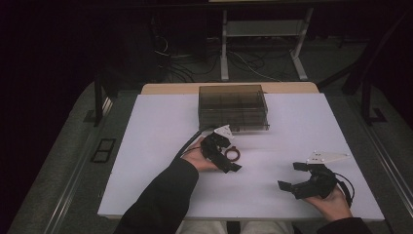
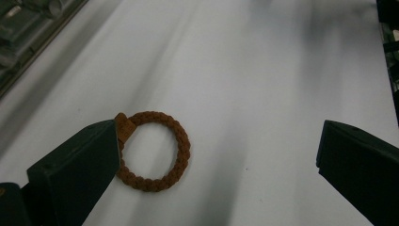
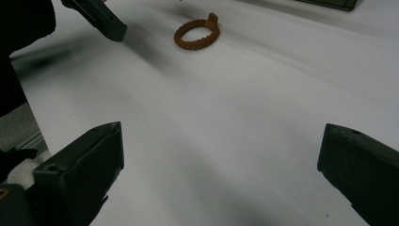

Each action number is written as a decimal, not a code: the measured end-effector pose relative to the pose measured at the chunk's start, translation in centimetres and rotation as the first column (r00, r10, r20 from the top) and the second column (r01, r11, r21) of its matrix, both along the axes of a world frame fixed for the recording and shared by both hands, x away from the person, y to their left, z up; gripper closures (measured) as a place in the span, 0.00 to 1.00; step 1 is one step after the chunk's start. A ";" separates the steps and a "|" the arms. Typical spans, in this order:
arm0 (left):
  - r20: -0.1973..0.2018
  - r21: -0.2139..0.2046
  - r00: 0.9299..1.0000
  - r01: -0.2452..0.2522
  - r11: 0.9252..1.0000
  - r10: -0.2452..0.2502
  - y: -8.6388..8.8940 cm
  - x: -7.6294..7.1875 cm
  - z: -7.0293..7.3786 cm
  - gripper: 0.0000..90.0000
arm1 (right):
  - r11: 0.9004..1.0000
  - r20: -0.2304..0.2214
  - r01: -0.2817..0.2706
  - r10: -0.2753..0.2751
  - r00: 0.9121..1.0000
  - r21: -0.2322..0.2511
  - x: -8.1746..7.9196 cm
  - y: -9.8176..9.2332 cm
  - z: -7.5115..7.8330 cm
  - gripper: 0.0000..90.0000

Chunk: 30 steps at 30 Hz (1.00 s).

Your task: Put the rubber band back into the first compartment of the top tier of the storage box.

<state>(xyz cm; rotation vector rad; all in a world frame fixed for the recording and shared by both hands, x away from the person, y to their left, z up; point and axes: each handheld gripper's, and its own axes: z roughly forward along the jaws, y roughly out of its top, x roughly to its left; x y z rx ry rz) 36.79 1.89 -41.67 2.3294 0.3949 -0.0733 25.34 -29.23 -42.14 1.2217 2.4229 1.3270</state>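
Your left gripper [image 1: 227,158] with jaws wide apart, brown braided ring [image 2: 154,150] flat on the white table [image 1: 160,126] just beside its left jaw, your right gripper [image 1: 295,178] also wide, holding nothing, ring well apart from it.

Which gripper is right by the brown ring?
The left gripper, open, with the braided ring lying beside one of its jaws. The right gripper, open too, sits well away from it.

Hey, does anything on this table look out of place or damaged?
Nothing stands out. The brown braided ring lies flat and whole on the white table, beside the open left tongs. The smoky clear plastic box sits square at the back.
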 end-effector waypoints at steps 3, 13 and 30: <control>-0.002 0.017 1.000 0.004 1.000 -0.004 -0.2 0.1 -0.3 0.00 | 1.000 0.001 -0.001 0.001 1.000 -0.002 0.0 0.0 0.0 0.00; -0.007 0.045 1.000 0.014 0.999 -0.014 -0.6 0.6 -1.3 0.00 | 1.000 0.000 -0.004 0.004 1.000 -0.002 0.0 0.0 0.0 0.00; -0.017 0.058 1.000 -0.016 0.998 0.017 -0.6 1.2 -1.9 0.20 | 1.000 -0.003 -0.007 0.007 1.000 -0.001 0.0 0.0 -0.1 0.00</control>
